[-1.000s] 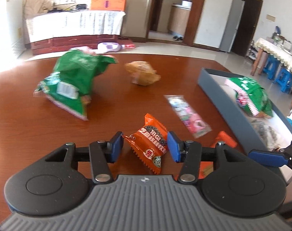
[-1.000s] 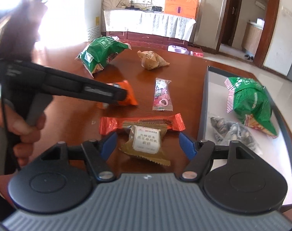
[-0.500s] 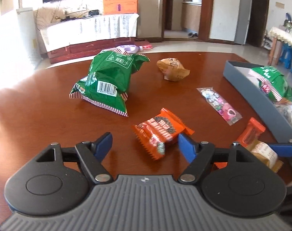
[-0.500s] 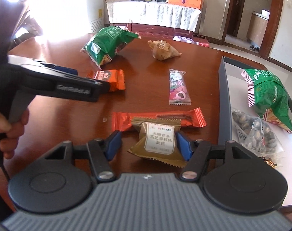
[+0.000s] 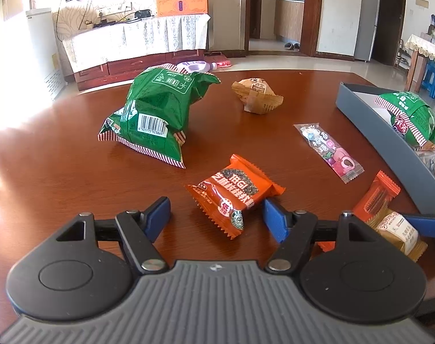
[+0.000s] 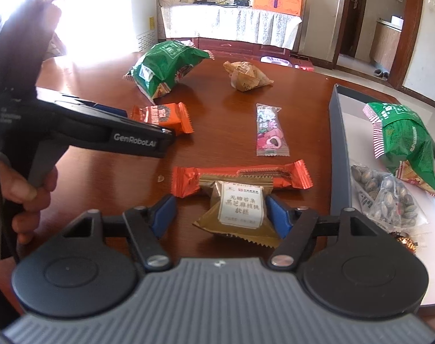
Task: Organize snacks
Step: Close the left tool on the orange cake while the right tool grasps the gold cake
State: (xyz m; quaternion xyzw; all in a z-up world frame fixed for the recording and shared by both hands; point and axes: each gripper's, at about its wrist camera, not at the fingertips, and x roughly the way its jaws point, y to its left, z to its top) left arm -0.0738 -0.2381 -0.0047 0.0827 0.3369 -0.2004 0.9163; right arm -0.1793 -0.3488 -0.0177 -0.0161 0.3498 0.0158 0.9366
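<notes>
The gold cake packet (image 6: 240,215) lies lengthwise between the right gripper's (image 6: 221,215) just-widened jaws, unclamped, while the left gripper (image 5: 217,218) gapes too.

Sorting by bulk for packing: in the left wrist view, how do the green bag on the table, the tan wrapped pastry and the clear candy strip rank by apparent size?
1. green bag, clearly largest.
2. tan wrapped pastry and clear candy strip: alike; the strip is nearer the camera, so unranked.
</notes>
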